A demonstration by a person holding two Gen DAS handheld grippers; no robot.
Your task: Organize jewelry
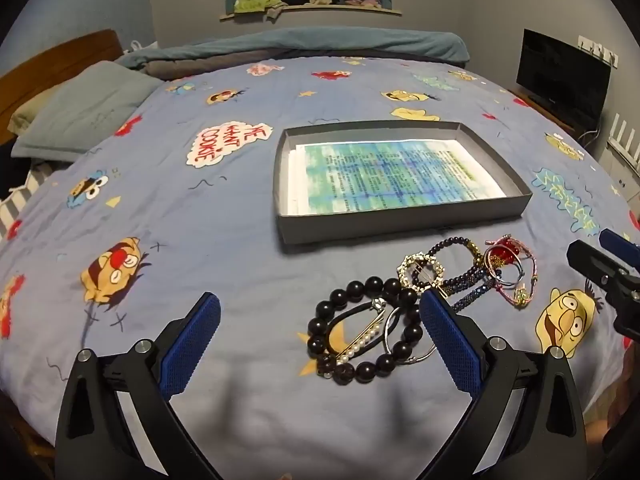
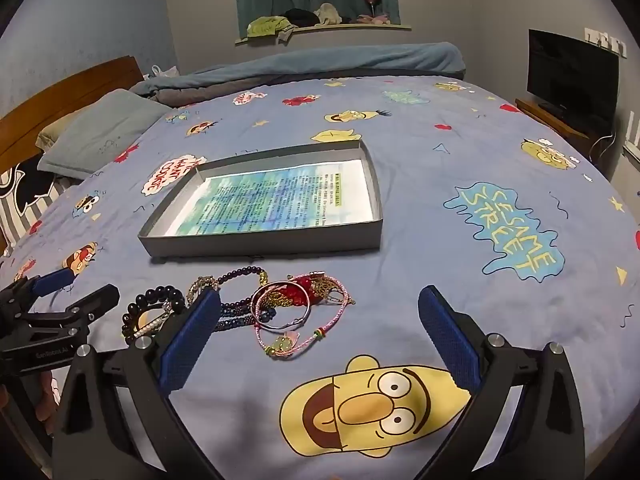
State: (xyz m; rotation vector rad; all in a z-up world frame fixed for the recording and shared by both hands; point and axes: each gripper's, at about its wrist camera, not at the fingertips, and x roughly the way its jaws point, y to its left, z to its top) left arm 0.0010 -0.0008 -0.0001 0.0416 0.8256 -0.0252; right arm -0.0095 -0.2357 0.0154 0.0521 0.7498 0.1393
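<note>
Both my grippers, left (image 1: 320, 340) and right (image 2: 320, 340), spread wide, holding nothing. Jewelry pile (image 1: 432, 304) on bedspread (image 1: 200, 264), near the empty tray (image 1: 524, 196). Black bead bracelet (image 1: 364, 334) looks heavy, rigid beads: pinch across the strand. Pink cords (image 2: 296, 332) limp, tangle-prone. Bedspread reads "SESAME STREET" (image 2: 508, 232), "ME WANT COOKIE".

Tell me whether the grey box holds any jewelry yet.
None yet. The box holds only a printed sheet; the jewelry lies piled on the bedspread in front of it.
</note>
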